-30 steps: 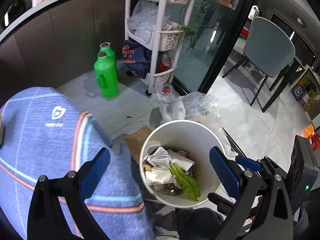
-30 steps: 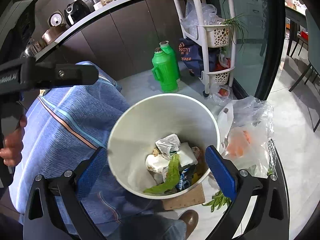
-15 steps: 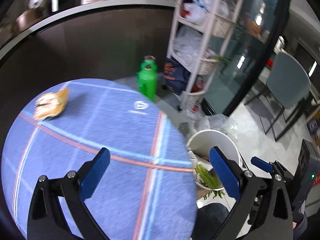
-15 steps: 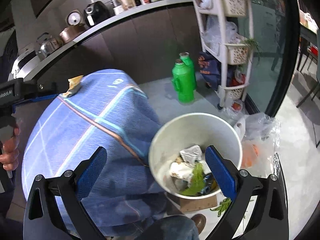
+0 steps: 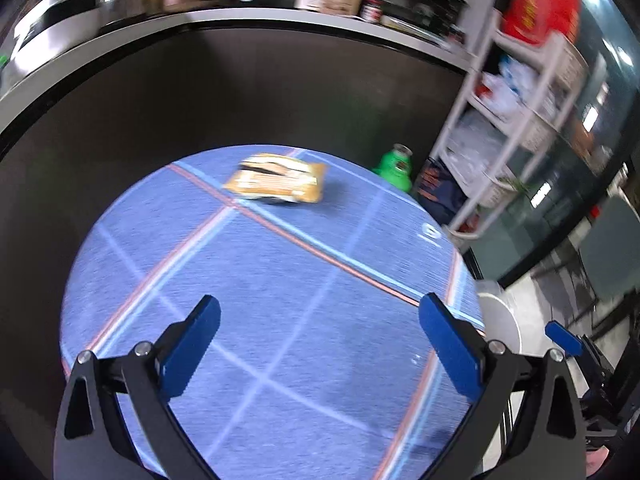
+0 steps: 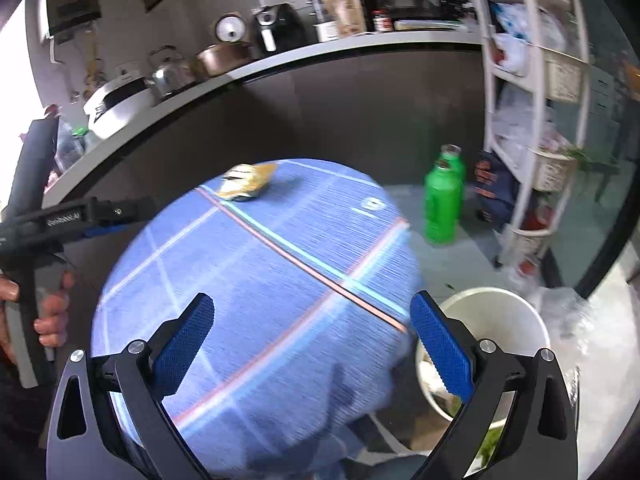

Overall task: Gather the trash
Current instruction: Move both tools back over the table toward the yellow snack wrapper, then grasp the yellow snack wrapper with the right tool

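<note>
Dark cabinets and a cluttered counter ring a round table (image 5: 280, 320) under a blue striped cloth. From your left wrist view, the left gripper (image 5: 320, 344) hangs wide and empty, and the yellow snack wrapper (image 5: 278, 178) lies straight ahead at the far edge, its long axis crosswise to the fingers. From your right wrist view, the right gripper (image 6: 312, 340) is equally wide and empty; the wrapper sits far and left, the white bin (image 6: 500, 320) low right. Your left looks better lined up.

a crumpled yellow-and-white wrapper (image 5: 276, 184) lies flat at the far side of the blue tablecloth (image 5: 280, 320); the white bin (image 6: 488, 320) stands on the floor beside the table, scraps inside.
</note>
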`<state>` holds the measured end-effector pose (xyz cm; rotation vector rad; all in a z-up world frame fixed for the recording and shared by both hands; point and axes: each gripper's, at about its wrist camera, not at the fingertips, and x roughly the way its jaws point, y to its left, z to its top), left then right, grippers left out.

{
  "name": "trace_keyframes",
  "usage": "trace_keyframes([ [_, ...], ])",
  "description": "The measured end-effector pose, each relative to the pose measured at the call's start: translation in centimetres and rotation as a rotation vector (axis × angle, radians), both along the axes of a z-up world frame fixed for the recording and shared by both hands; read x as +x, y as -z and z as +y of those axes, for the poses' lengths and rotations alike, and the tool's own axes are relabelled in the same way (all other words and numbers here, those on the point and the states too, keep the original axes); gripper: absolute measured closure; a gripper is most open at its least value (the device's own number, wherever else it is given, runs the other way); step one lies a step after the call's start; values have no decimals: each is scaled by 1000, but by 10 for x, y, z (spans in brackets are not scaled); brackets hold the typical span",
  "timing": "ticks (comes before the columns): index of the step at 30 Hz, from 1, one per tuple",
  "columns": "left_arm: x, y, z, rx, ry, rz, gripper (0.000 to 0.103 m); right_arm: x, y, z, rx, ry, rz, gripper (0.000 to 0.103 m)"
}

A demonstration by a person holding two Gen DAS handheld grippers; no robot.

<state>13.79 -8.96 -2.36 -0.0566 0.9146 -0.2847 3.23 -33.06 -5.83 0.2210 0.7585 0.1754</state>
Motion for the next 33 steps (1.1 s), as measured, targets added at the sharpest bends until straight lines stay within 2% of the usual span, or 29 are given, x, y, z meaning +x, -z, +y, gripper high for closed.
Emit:
trace_keyframes([
  [5,19,3,49,-22,-78,0,4,42,-8,31,-38,-71,9,8],
  [9,38,9,76,-25,-128,3,4,90,-13,54,-23,-121,21,8],
  [13,60,21,96,-40,-160,20,4,136,-10,76,-49,-156,42,9],
  [20,85,40,110,-41,-162,37,4,205,14,106,-70,-203,103,14],
  [25,102,53,117,-47,-169,55,4,241,37,117,-82,-219,155,15],
  [33,109,66,122,-61,-168,73,4,291,63,113,-52,-156,211,24],
])
